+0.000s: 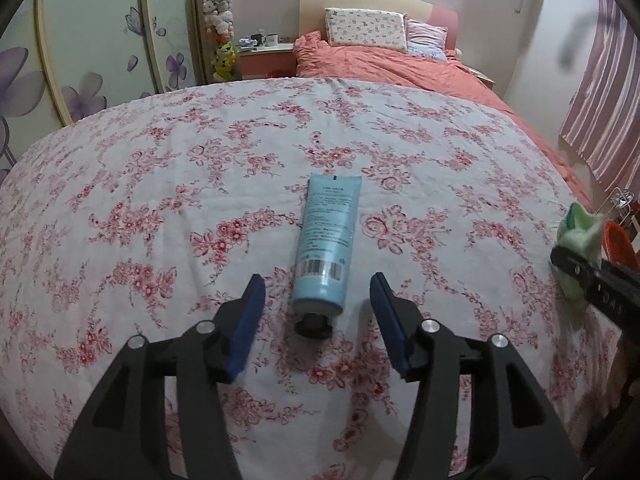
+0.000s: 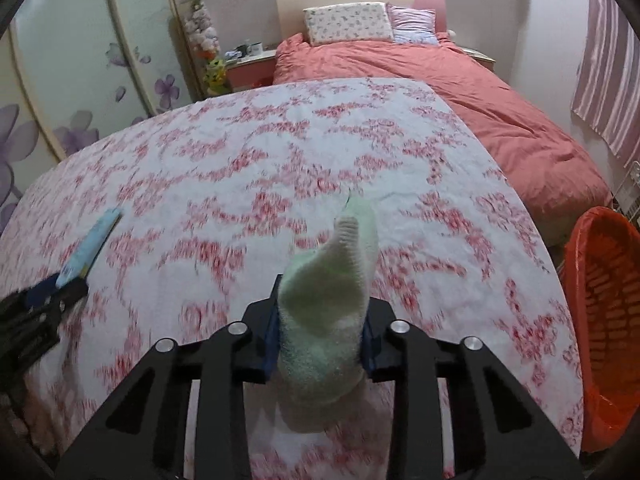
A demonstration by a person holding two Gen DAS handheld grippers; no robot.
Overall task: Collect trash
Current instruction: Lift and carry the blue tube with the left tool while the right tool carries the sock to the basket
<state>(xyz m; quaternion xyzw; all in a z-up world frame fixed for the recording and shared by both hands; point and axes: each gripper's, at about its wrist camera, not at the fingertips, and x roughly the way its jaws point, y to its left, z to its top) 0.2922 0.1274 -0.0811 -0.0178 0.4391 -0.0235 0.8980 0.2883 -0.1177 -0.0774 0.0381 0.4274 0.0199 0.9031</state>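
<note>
A light blue tube (image 1: 326, 244) with a black cap lies on the floral sheet (image 1: 160, 168), cap end toward me. My left gripper (image 1: 318, 292) is open, its blue pads on either side of the tube's cap end, not touching. The tube also shows in the right wrist view (image 2: 91, 246) at far left. My right gripper (image 2: 320, 312) is shut on a pale green sock (image 2: 330, 292) and holds it above the sheet. The sock shows in the left wrist view (image 1: 580, 236) at the right edge.
An orange basket (image 2: 604, 320) stands off the bed's right side. A coral duvet (image 2: 460, 92) and pillows (image 2: 348, 22) lie at the far end. A wardrobe with purple flowers (image 1: 80, 60) and a bedside table (image 1: 264, 56) stand at left.
</note>
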